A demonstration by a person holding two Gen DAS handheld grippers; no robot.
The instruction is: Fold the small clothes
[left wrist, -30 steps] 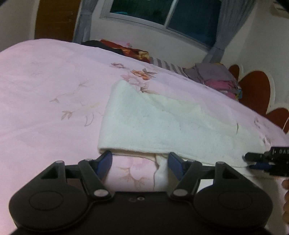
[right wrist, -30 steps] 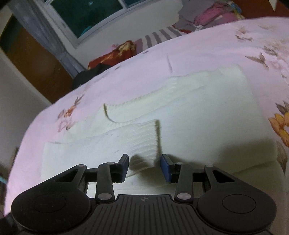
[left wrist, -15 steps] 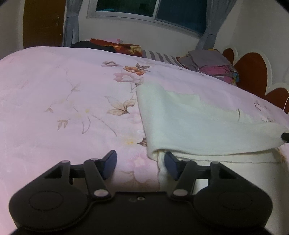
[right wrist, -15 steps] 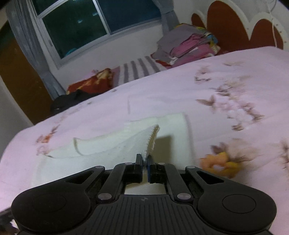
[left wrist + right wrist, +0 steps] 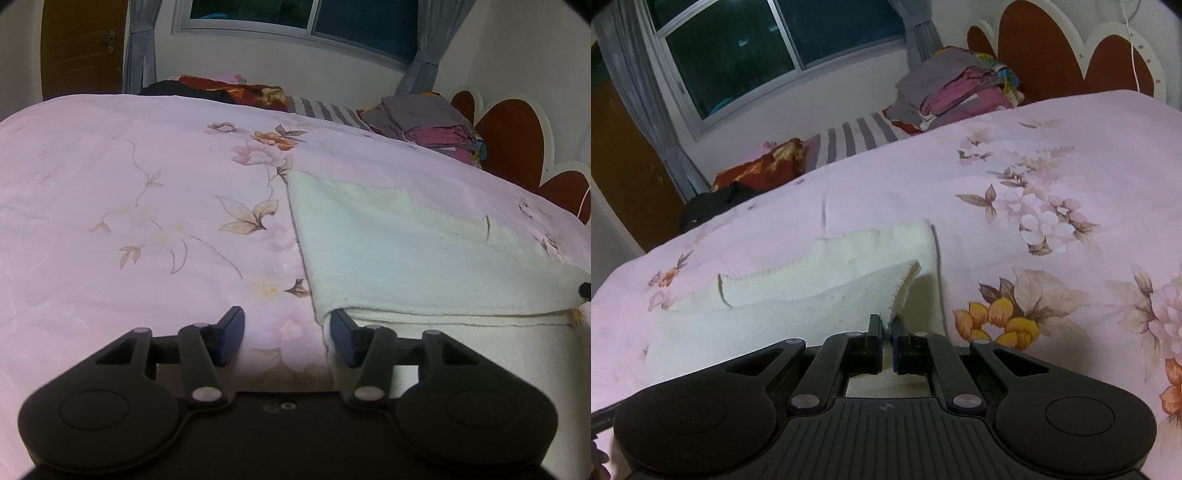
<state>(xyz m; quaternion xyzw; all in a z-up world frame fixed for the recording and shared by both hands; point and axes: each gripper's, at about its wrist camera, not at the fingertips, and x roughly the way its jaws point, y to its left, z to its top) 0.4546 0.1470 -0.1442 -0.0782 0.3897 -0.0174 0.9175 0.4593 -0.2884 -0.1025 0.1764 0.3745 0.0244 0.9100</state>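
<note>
Cream knit garment (image 5: pixel 812 295), soft and limp, hangs from its ribbed edge pinched by the right gripper (image 5: pixel 885 328); left gripper (image 5: pixel 286 332), jaws just narrowing, straddles its corner ungripped.

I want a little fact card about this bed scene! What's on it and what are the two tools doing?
surface: pink flowered bedsheet
garment: white knit garment, partly folded on the sheet
right tool: right tool, shut on the garment's ribbed edge, lifting it
left tool: left tool, open, jaws have just been closing, only sheet between them, right pad beside the garment's corner
background: folded clothes pile near the headboard
</note>
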